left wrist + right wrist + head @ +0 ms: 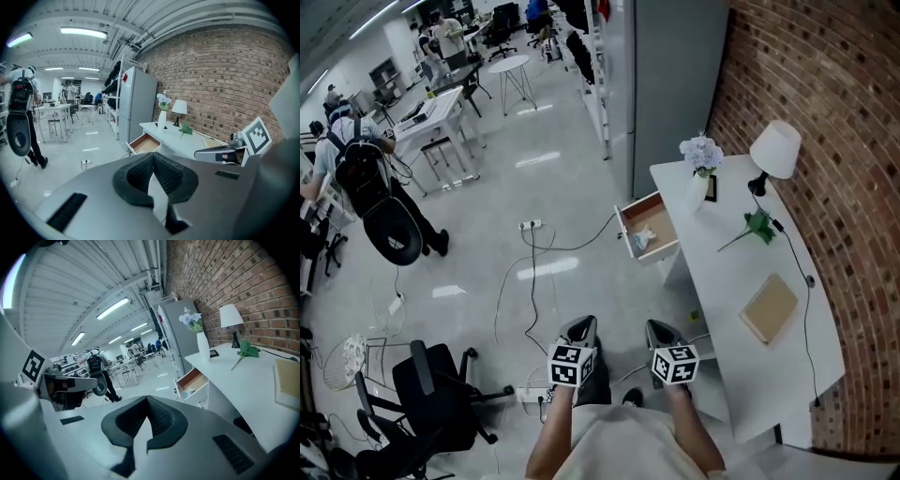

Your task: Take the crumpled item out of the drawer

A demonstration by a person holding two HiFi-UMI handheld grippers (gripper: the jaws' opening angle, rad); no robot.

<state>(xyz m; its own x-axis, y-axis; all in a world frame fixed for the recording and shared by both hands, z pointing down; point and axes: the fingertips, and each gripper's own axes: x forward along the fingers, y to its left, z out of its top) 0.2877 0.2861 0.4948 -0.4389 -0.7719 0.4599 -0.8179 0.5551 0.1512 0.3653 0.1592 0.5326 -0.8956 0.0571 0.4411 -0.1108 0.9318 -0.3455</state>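
Observation:
The open drawer (pixel 661 225) juts out of the white desk (pixel 741 272) toward the floor, its inside wooden. A pale crumpled item (pixel 643 237) lies in it, and shows as a small light lump (pixel 189 392) in the right gripper view. My left gripper (pixel 581 324) and right gripper (pixel 657 327) hang side by side near my body, well short of the drawer. Both have their jaws shut with nothing between them. From the left gripper view the drawer (pixel 144 143) lies ahead past the shut left gripper (pixel 152 155). The right gripper (pixel 147 400) points toward the desk front.
On the desk stand a vase of flowers (pixel 700 173) and a lamp (pixel 772 155); a green sprig (pixel 757 225) and a tan notebook (pixel 769 308) lie there too. Cables and a power strip (pixel 531 225) lie on the floor. A black office chair (pixel 436 394) stands at lower left, a grey cabinet (pixel 661 75) behind the desk.

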